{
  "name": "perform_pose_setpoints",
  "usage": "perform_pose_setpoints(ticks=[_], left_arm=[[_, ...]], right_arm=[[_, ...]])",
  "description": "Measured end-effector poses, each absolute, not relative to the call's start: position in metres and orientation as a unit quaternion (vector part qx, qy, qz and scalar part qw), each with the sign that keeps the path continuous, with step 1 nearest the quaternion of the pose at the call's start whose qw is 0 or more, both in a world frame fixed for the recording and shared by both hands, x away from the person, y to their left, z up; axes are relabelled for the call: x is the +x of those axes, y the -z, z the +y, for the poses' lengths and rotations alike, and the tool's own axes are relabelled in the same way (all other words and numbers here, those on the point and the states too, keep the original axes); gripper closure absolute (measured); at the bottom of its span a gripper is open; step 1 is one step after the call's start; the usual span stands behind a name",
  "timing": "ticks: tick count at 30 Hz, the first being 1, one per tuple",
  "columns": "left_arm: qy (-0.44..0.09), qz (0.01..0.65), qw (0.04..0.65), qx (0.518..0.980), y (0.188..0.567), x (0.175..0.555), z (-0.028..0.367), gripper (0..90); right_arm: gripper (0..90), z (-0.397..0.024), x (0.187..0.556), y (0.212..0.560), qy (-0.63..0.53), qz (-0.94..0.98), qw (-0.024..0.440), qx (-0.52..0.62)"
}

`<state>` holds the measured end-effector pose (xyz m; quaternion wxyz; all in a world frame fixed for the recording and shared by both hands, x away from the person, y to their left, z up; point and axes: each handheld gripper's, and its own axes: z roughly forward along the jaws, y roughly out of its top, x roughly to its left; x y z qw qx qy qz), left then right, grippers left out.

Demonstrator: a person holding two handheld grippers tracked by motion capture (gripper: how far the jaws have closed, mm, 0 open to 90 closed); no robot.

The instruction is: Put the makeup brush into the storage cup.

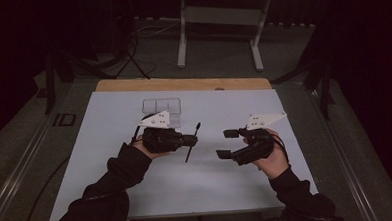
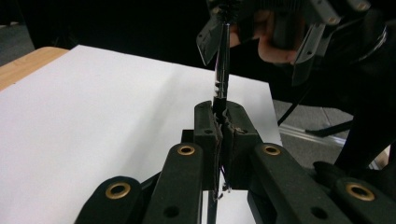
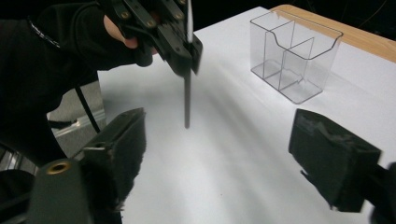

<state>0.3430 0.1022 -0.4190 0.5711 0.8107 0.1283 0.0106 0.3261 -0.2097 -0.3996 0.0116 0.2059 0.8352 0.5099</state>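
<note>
Above the white sheet (image 1: 111, 159) that covers the table, a thin dark pen (image 1: 192, 141) is clamped between the jaws of the left gripper (image 1: 189, 139), which are closed tight on its shaft. In the high view the pen is seen crossing the jaw tips at a slant, one end raised toward the far side and the other pointing down and toward the person. In the left gripper view the pen (image 2: 221, 74) rises straight out of the shut jaws. The right gripper (image 1: 226, 143) is held just beside it to the right, its jaws spread wide with nothing between them; the pads (image 3: 334, 158) are seen well apart in the right gripper view. A clear plastic organizer (image 1: 162, 107) with several compartments stands on the sheet beyond the left gripper.
</note>
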Motion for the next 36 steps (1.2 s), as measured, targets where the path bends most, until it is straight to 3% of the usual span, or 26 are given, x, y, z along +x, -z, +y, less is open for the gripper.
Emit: perform_pose_setpoints(ticks=[12, 36], left_arm=[[-0.038, 0.144, 0.578, 0.803, 0.394, 0.346, 0.120, 86.5], [-0.114, 0.204, 0.589, 0.774, 0.364, 0.362, 0.144, 86.5]], right_arm=[[14.2, -0.225, 0.318, 0.407, -0.526, 0.820, 0.062, 0.217], [14.0, -0.241, 0.315, 0.423, -0.540, 0.803, 0.088, 0.238]])
